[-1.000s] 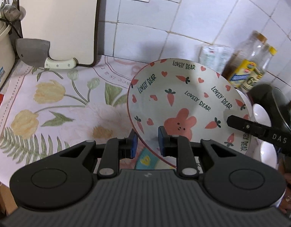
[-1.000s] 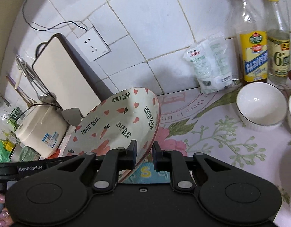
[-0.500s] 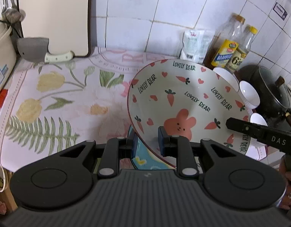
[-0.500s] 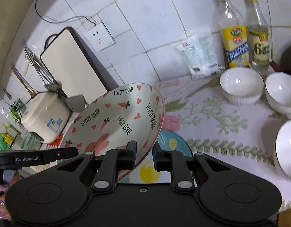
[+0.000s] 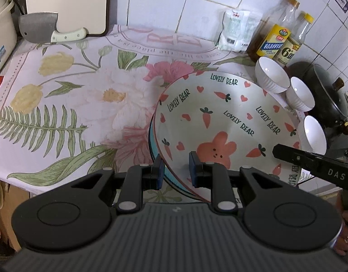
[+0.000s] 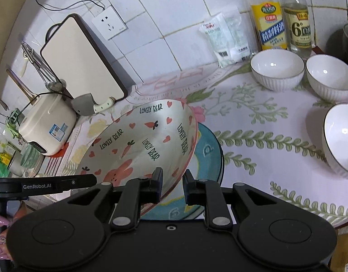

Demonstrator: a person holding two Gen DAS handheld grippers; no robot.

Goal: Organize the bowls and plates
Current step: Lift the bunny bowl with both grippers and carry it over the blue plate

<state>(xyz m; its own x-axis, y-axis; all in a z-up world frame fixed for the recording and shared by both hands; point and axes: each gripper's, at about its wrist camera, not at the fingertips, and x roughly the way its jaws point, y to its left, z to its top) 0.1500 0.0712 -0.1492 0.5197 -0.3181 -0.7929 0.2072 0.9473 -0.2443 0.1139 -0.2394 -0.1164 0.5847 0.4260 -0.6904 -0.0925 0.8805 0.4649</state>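
Two grippers: both clamp the rim of one plate, on opposite sides.
Left gripper (image 5: 175, 168): jaws nearly closed, pinching the near rim of the bear plate (image 5: 226, 122), one pad inside and one outside.
Right gripper (image 6: 172, 187): jaws nearly closed on the same plate's rim (image 6: 142, 145); its black finger also shows at the plate's right side in the left view.
Bear plate: tilted, carried above the front edge of the tabletop (image 5: 83, 90), over a blue plate (image 6: 207, 149) lying flat on the floral cloth.
White bowls: three, (image 6: 277, 71), (image 6: 330, 77), (image 6: 340, 140), near the right edge, apart from the plates.
Back edge: two bottles (image 6: 270, 22), a packet (image 6: 226, 37), a cutting board (image 6: 81, 56) and a cleaver (image 5: 41, 28).
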